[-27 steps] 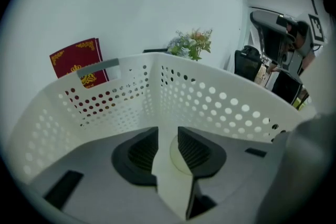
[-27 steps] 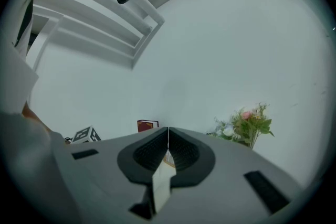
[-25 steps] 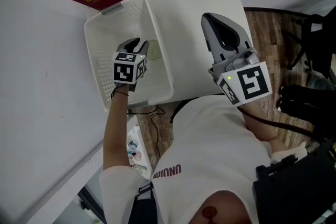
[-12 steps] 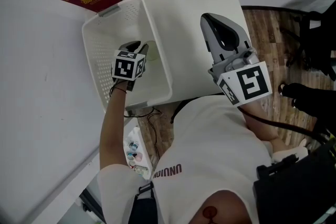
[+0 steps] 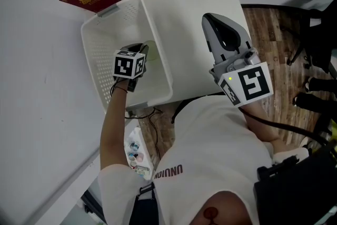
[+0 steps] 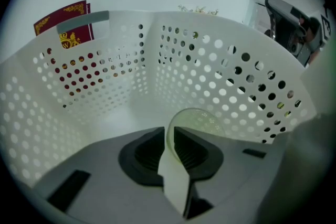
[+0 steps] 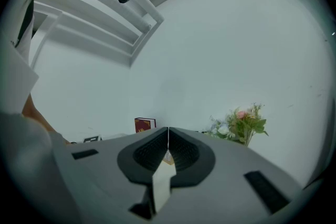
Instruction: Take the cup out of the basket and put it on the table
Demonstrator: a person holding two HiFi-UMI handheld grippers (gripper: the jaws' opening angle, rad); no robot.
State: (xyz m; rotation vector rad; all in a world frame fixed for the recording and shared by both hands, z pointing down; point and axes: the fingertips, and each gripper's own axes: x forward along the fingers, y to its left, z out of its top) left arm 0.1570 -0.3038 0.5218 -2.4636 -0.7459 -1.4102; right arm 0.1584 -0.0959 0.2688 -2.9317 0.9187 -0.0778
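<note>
At the left edge of the bench (image 5: 195, 13) the basket (image 5: 97, 60) is seen. The right claw (image 7: 168, 136) is held pressed together, empty. The left claw (image 6: 169, 136) is pinched on the rim of the cup (image 6: 198, 120), which is not yet lifted out of the basket; placing is judged to remain.

The head view looks steeply down on the tabletop (image 5: 195, 2) and basket (image 5: 97, 60), the left gripper view sits inside that basket facing the red book (image 6: 63, 21), which the right gripper view sees from farther off
</note>
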